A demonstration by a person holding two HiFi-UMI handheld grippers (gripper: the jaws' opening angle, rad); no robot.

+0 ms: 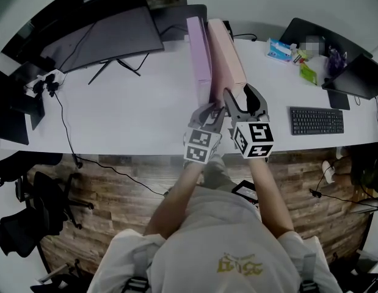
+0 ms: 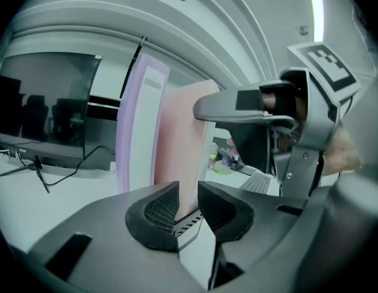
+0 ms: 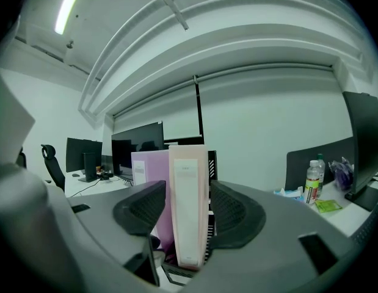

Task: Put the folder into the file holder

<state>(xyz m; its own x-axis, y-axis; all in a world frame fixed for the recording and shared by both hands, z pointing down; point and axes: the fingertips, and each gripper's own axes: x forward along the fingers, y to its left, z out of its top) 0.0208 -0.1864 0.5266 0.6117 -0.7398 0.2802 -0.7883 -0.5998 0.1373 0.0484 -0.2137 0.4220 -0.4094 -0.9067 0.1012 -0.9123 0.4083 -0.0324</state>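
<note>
Head view: the file holder sits mid-table (image 1: 127,102), and the pink folder (image 1: 228,60) stands upright in it, pressed against the purple folder (image 1: 199,54) on its left. My left hand-held gripper (image 1: 214,110) and right hand-held gripper (image 1: 242,96) both meet the folder's near end, low and roughly level, because that end is the only part of the holder's load I can reach from my side. A monitor (image 1: 109,38) stands well left of the holder and a keyboard (image 1: 317,121) well right of it.

Left gripper view: the jaws are nearly together, clenched on the thin lower near edge of the pink folder (image 2: 185,139). I judge this pinch is there to steady the folder beside its purple neighbour.

Right gripper view: the jaws stand wide and released, one on each side of the folder's spine (image 3: 189,200), with a gap showing on both sides (nothing is pressed). The black file holder (image 3: 211,163) rises behind the spine, so the folder looks seated and the task is close to done.
</note>
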